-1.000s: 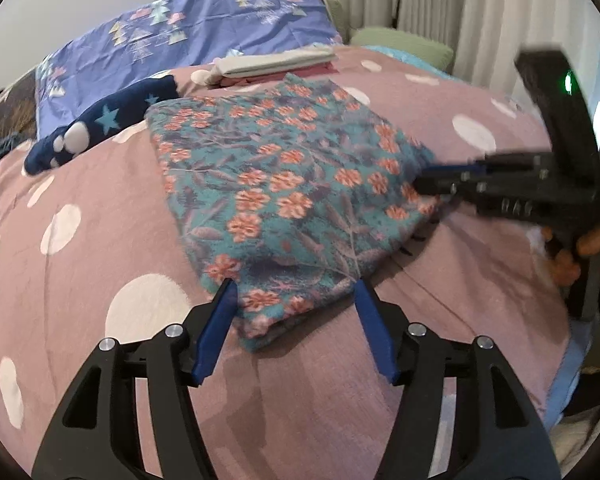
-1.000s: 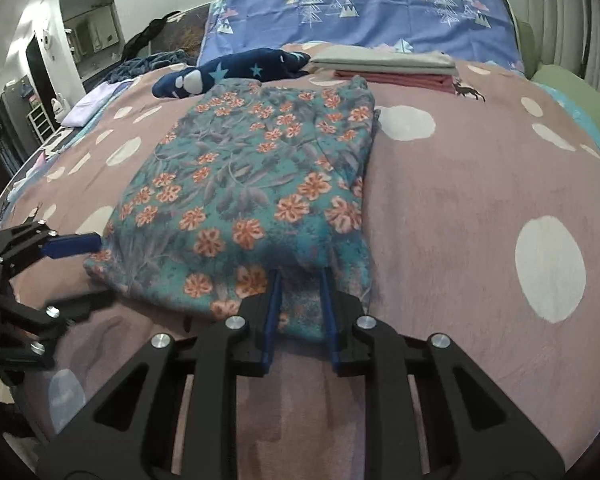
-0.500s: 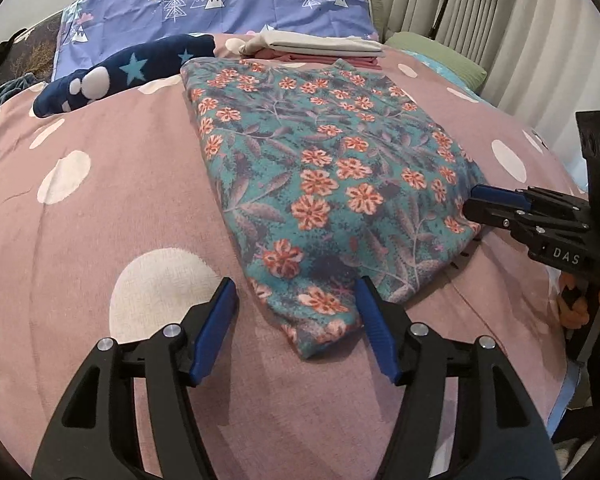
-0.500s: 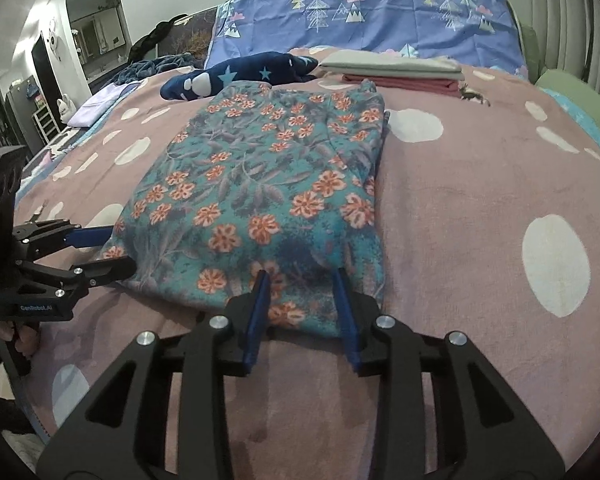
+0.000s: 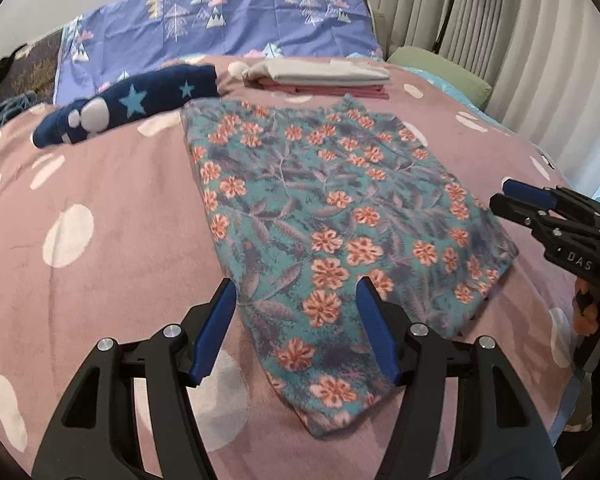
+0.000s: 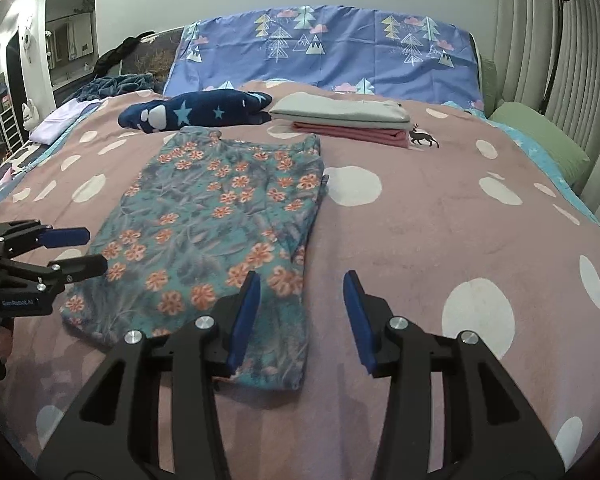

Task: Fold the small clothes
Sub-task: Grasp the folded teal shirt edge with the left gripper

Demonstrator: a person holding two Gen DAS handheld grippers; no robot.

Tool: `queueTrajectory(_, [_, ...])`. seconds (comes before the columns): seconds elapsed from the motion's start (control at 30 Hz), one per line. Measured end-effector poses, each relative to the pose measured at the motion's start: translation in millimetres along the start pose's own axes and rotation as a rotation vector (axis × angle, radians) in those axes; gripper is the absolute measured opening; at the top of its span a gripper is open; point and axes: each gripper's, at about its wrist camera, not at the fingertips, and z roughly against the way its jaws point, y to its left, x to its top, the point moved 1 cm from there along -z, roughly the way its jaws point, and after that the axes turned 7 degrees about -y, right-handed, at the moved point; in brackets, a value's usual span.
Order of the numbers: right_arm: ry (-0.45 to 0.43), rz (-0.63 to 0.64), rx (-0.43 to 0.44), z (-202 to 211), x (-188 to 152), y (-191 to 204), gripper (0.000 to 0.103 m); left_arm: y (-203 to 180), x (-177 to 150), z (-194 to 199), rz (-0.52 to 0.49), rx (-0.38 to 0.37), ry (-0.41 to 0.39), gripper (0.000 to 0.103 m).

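While your left gripper point(image 5: 296, 326) hovers with its blue pads spread wide and nothing pinched between them, the near-left corner of the floral garment point(image 5: 332, 216) now sits further under its jaws than a moment ago. In that left wrist view the garment lies flat as a folded rectangle on the pink dotted blanket point(image 5: 100, 200), and your right gripper point(image 5: 528, 200) shows at the right edge, just off the garment's hem.

In the right wrist view, your right gripper point(image 6: 300, 312) has just been opening its jaws; a second ago they were nearly closed over the near hem, and now they stand apart and lifted clear of the cloth. I read that as a fold laid down and let go, with the garment point(image 6: 220, 216) ready for its next fold. Your left gripper point(image 6: 76, 250) waits at its left edge.

Further up the bed lie a navy star-print garment point(image 6: 196, 114) and a folded stack of grey and pink clothes point(image 6: 348, 120), against a blue tree-print pillow point(image 6: 328, 52). Curtains point(image 6: 540, 40) hang on the right.
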Motion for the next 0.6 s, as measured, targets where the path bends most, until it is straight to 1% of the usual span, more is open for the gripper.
queueTrajectory(0.13, [0.03, -0.018, 0.022, -15.0, 1.1, -6.3, 0.048, 4.9, 0.4, -8.6, 0.022, -0.013, 0.017, 0.067])
queueTrajectory(0.17, [0.037, -0.023, 0.026, -17.7, 0.7, -7.1, 0.049, 6.7, 1.7, -10.5, 0.027, -0.015, 0.02, 0.071])
queueTrajectory(0.2, [0.051, -0.033, 0.032, -23.2, 0.7, -9.0, 0.05, 9.2, 3.3, -13.1, 0.033, -0.014, 0.025, 0.073])
queueTrajectory(0.27, [0.069, -0.046, 0.041, -31.8, 1.0, -12.2, 0.051, 12.0, 5.5, -18.0, 0.042, -0.024, 0.034, 0.073])
queueTrajectory(0.5, [0.084, -0.045, 0.075, -46.7, 4.6, -11.4, 0.053, 20.6, 12.2, -37.5, 0.087, -0.077, 0.051, 0.076])
queueTrajectory(0.6, [0.09, -0.057, 0.095, -51.1, 6.6, -13.9, 0.054, 22.8, 17.3, -44.2, 0.087, -0.091, 0.055, 0.077])
